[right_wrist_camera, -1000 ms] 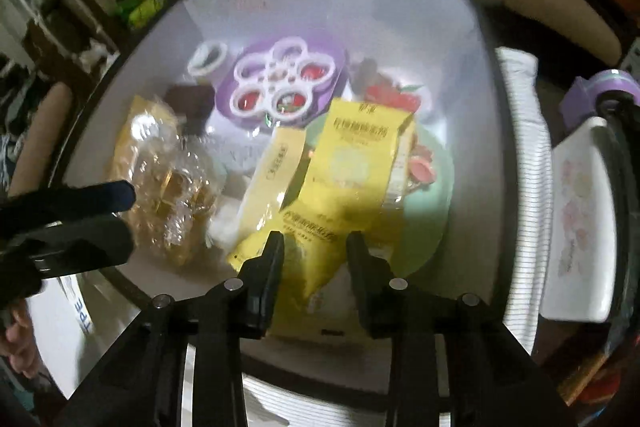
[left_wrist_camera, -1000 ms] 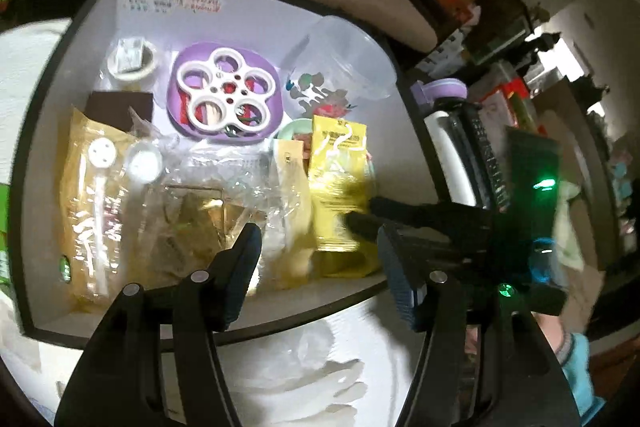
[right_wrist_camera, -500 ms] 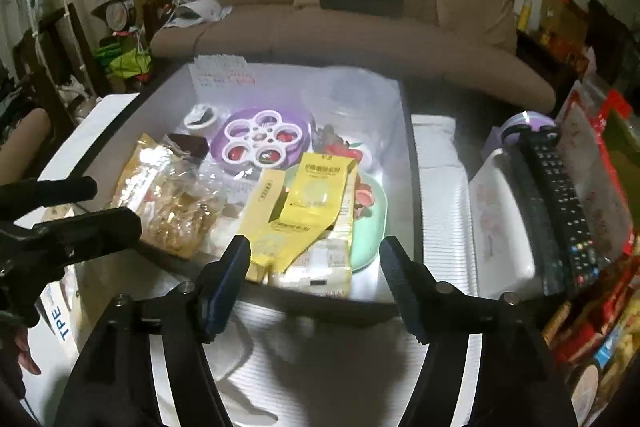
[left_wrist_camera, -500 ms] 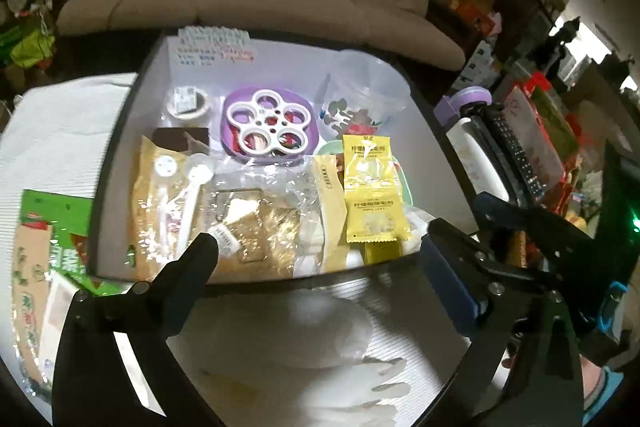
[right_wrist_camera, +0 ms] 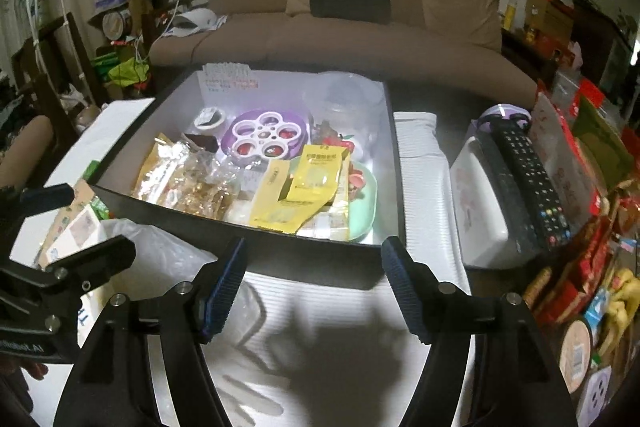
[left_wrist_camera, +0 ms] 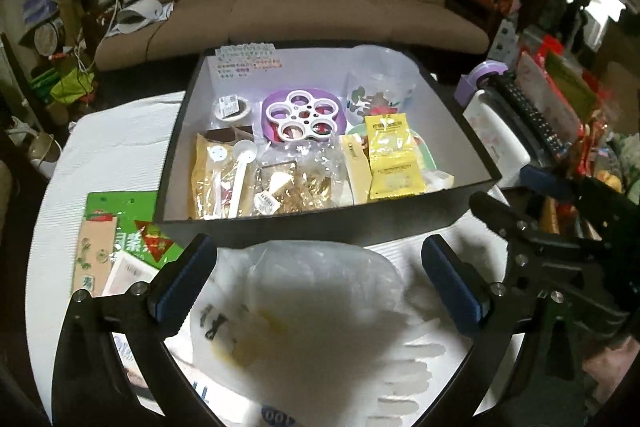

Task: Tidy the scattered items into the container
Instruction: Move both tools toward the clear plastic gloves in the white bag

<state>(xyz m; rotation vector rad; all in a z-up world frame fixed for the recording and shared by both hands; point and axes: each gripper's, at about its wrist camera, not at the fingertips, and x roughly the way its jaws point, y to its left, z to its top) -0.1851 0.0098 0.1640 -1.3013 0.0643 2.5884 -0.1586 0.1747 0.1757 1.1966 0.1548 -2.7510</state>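
A green packet (left_wrist_camera: 120, 227) left of the box (left_wrist_camera: 320, 223) is shown whole only by the left view; both the left gripper (left_wrist_camera: 316, 279) and the right gripper (right_wrist_camera: 312, 283) are spread wide, empty.

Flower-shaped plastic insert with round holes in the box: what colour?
White, on a purple tray; clearest in the left wrist view.

Both my wrist cameras look steeply down and forward from near the table's front, the left one from the left, the right one from the right, sharing the open black box (left_wrist_camera: 400, 223) (right_wrist_camera: 320, 259) and brown sofa (left_wrist_camera: 320, 11) (right_wrist_camera: 360, 39) beyond.
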